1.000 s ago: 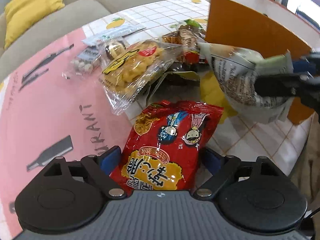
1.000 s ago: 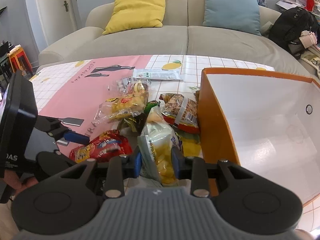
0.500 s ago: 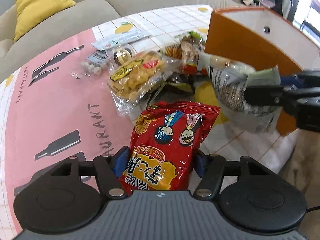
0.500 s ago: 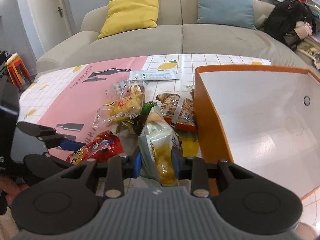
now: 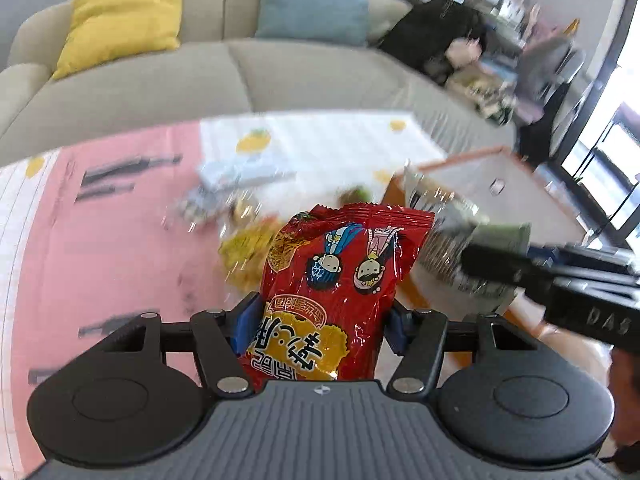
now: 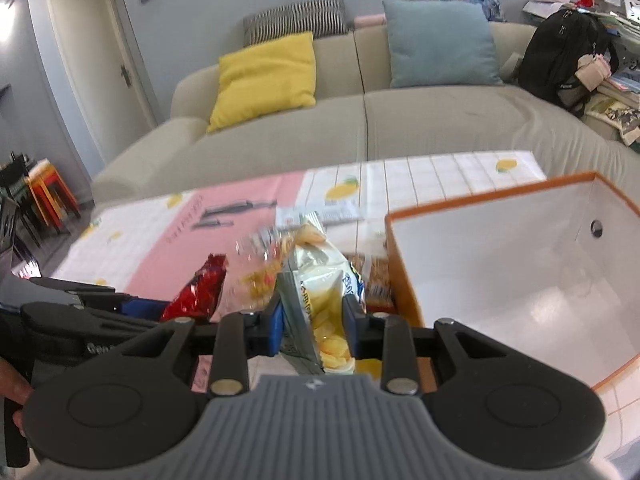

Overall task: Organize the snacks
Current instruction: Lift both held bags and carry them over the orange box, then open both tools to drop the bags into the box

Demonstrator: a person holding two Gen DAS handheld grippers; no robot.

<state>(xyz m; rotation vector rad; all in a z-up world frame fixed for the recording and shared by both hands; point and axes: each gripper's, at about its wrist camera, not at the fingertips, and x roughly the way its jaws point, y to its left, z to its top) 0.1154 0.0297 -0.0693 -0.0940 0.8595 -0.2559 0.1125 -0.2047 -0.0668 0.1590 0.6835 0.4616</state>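
Observation:
My left gripper [image 5: 320, 326] is shut on a red snack bag [image 5: 340, 280] with cartoon faces and holds it upright above the table. My right gripper [image 6: 314, 326] is shut on a pale chip bag [image 6: 320, 280] with yellow chips printed on it, lifted just left of the orange box [image 6: 404, 264] with a white inside. The right gripper [image 5: 496, 266] and its bag [image 5: 452, 224] show at the right of the left wrist view. The left gripper [image 6: 132, 306] and the red bag [image 6: 200, 288] show at the left of the right wrist view.
Several other snack packs [image 6: 260, 276] lie in a pile on the pink and white tablecloth [image 6: 160, 236] left of the box. A white flat pack [image 6: 320, 214] lies behind them. A grey sofa [image 6: 360, 128] with cushions stands beyond the table.
Both grippers have risen with their bags and tilted up, so the sofa now fills the upper views. The snack pile looks farther below. Both grips are unchanged.

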